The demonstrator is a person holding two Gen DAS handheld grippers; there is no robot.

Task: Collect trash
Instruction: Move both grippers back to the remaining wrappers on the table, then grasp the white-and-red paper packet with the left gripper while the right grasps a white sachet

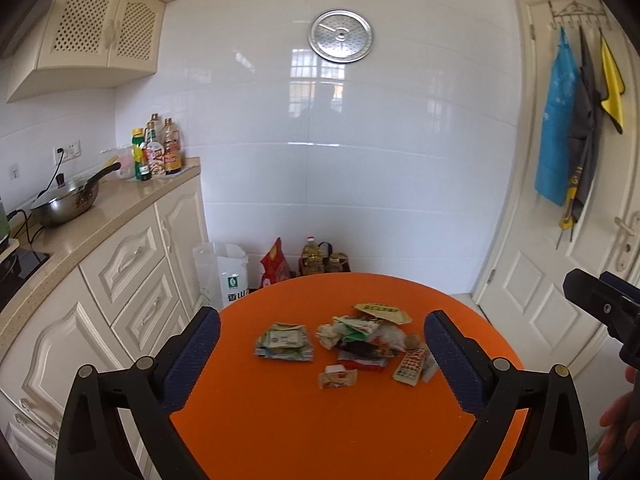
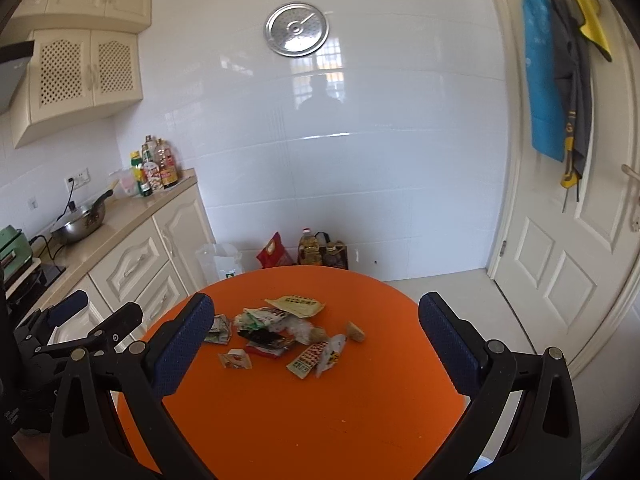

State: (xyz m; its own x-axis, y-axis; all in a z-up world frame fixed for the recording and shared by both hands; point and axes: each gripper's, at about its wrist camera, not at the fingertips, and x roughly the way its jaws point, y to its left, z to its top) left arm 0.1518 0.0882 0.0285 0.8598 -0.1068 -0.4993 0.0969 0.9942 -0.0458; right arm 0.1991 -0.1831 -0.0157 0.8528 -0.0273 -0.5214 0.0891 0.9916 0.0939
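A heap of crumpled wrappers and packets (image 1: 362,338) lies on the far half of a round orange table (image 1: 320,420); it also shows in the right wrist view (image 2: 280,330). A green and white packet (image 1: 284,341) lies to its left, a small wrapper (image 1: 337,378) in front, a red-patterned sachet (image 1: 410,365) to its right. My left gripper (image 1: 322,340) is open and empty, above the table's near side. My right gripper (image 2: 316,332) is open and empty, held beside it; the right gripper shows at the left view's edge (image 1: 600,304).
A kitchen counter (image 1: 92,220) with a wok (image 1: 66,202) and bottles (image 1: 158,148) runs along the left. Bags and oil bottles (image 1: 308,260) stand on the floor behind the table. A white door (image 1: 560,280) with hanging aprons is on the right.
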